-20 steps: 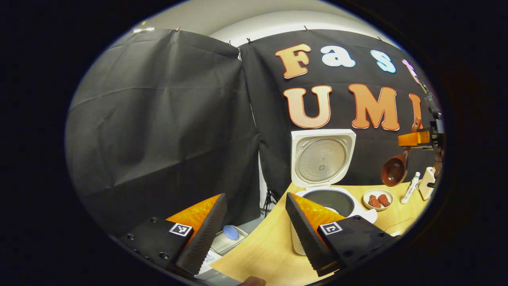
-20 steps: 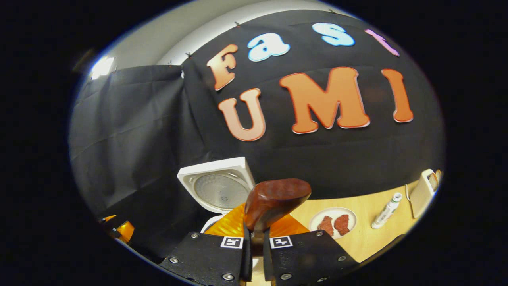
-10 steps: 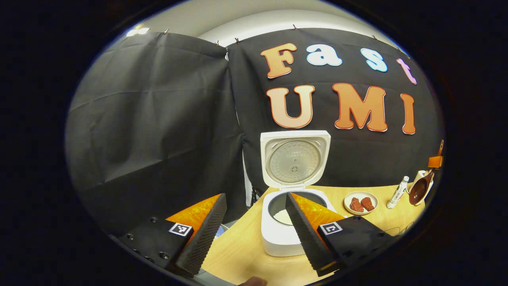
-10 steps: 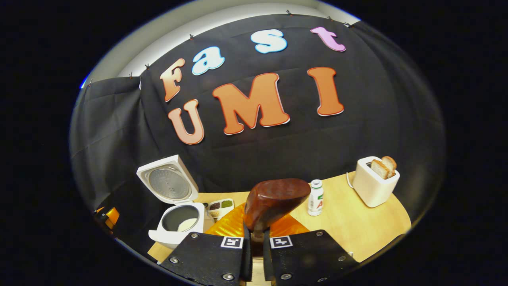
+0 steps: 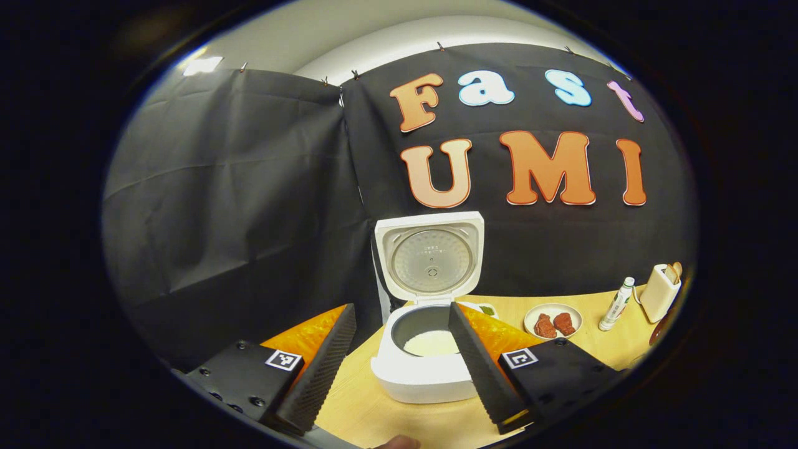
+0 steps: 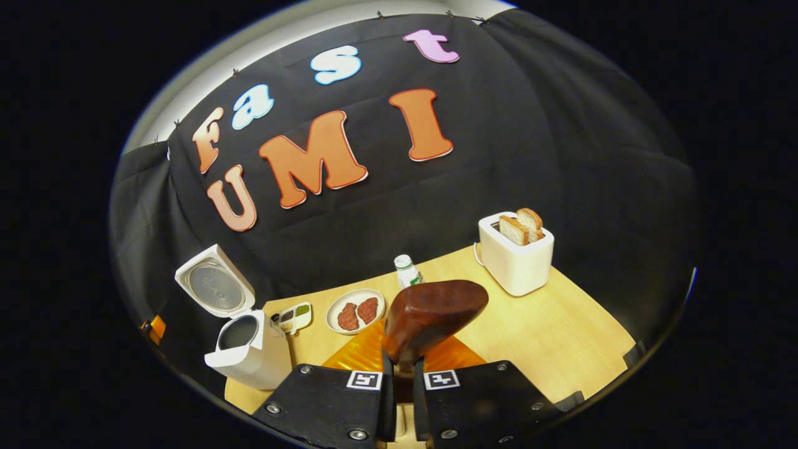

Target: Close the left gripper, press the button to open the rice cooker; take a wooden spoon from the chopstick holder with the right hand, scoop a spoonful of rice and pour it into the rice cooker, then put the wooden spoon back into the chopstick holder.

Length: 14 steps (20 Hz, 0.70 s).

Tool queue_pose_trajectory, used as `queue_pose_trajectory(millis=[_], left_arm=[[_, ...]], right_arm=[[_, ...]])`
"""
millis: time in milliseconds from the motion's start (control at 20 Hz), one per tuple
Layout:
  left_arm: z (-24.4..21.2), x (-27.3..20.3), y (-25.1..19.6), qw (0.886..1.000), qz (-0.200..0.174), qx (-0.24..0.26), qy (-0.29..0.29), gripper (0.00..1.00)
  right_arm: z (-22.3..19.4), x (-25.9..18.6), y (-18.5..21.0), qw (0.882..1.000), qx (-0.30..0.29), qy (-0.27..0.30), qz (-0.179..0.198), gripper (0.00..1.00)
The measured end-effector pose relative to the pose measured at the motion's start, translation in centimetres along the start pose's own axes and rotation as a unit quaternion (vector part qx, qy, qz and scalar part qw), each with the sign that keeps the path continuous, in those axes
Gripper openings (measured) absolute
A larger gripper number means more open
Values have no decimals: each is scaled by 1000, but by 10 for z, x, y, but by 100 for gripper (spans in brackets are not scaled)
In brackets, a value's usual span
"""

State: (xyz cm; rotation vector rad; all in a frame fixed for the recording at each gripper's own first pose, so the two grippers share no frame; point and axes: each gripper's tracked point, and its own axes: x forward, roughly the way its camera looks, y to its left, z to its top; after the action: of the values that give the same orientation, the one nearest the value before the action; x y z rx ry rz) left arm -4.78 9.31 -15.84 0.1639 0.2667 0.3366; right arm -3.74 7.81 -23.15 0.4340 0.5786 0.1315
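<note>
The white rice cooker (image 5: 424,380) stands open on the wooden table (image 5: 399,418), its lid (image 5: 430,259) upright and white rice (image 5: 430,343) in its pot. My left gripper (image 5: 401,308) hangs open in front of it, with nothing between its fingers. My right gripper (image 6: 404,368) is shut on the handle of the dark wooden spoon (image 6: 433,315), whose bowl stands up above the fingers; the bowl's inside is hidden. From the right gripper view the rice cooker (image 6: 243,349) sits far off at the lower left.
A plate of red meat (image 6: 355,310), a small compartment tray (image 6: 293,317), a white bottle (image 6: 407,271) and a white toaster (image 6: 516,252) holding bread slices stand along the back of the table (image 6: 561,337). The same plate's rim (image 5: 531,312) and bottle (image 5: 616,304) lie right of the cooker.
My right gripper has swung right with the spoon, away from the cooker and out of the left gripper view. The left gripper has turned right, so the cooker sits centred before it, and stays open.
</note>
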Motion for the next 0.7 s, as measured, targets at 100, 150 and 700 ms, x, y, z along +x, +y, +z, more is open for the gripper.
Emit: queue_pose_trajectory(millis=[100,150,700], left_arm=[[5,-6,-6,1000,5,-3,-5,98],[8,-9,-7,1000,9,-3,-9,98],[30,-22,-9,999,34,8,-26,100]], right_arm=[[-13,1,-21,1000,4,7,-14,11],[-20,1,-29,1000,4,10,-18,11],[-97,21,-65,999,34,36,-17,12]])
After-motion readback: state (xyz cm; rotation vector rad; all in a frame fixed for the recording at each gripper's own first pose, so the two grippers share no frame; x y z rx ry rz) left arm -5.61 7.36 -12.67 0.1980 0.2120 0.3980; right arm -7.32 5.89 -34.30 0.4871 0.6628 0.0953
